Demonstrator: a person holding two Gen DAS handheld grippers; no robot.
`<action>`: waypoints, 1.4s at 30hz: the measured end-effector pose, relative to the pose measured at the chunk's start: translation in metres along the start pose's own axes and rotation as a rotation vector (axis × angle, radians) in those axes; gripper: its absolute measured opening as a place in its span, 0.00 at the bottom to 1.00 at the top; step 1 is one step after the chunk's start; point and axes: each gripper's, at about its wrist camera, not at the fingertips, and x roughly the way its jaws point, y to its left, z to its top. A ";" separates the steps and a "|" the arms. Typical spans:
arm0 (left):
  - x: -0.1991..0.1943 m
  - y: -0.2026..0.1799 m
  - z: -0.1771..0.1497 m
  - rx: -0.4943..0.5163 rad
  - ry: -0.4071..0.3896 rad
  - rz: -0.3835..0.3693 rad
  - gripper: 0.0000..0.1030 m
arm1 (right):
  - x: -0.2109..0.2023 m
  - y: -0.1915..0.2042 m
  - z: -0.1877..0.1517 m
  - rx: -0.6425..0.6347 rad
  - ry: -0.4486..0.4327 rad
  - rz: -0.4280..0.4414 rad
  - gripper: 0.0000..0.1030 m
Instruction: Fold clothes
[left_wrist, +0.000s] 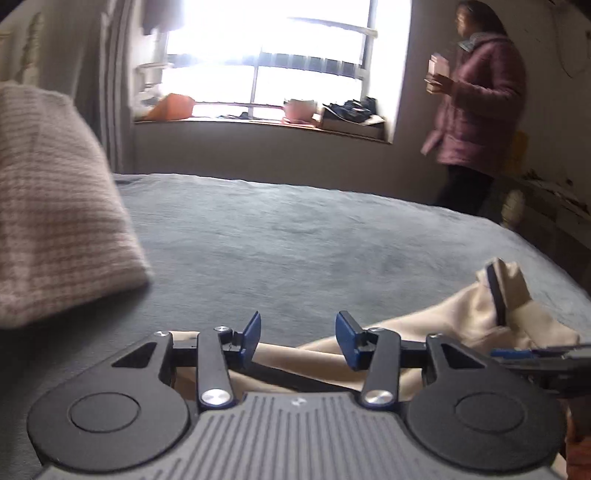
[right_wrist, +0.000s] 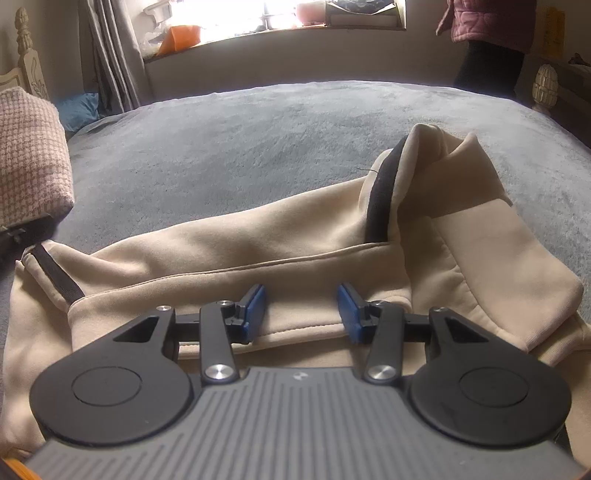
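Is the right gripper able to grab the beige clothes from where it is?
Probably yes. The right gripper is open, its blue pads sit just over a folded edge of the beige garment, and nothing lies between them. The left gripper is open too, off to the side.

No legible txt, labels, brands or nos. anywhere in either view.

Grey bed (right_wrist: 258, 140): beige garment (right_wrist: 229, 243), checked pillow (right_wrist: 26, 155)

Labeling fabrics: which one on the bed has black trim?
The beige garment under the right gripper; the pink houndstooth fabric has none.
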 end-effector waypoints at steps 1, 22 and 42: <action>0.009 -0.012 -0.004 0.040 0.021 -0.012 0.45 | -0.003 -0.001 0.005 0.001 0.000 0.005 0.40; 0.030 -0.031 -0.040 0.090 0.037 -0.006 0.42 | 0.050 -0.127 0.100 0.178 -0.059 -0.263 0.14; 0.028 -0.027 -0.041 0.062 0.034 -0.011 0.44 | -0.015 -0.097 0.102 0.131 -0.063 -0.017 0.46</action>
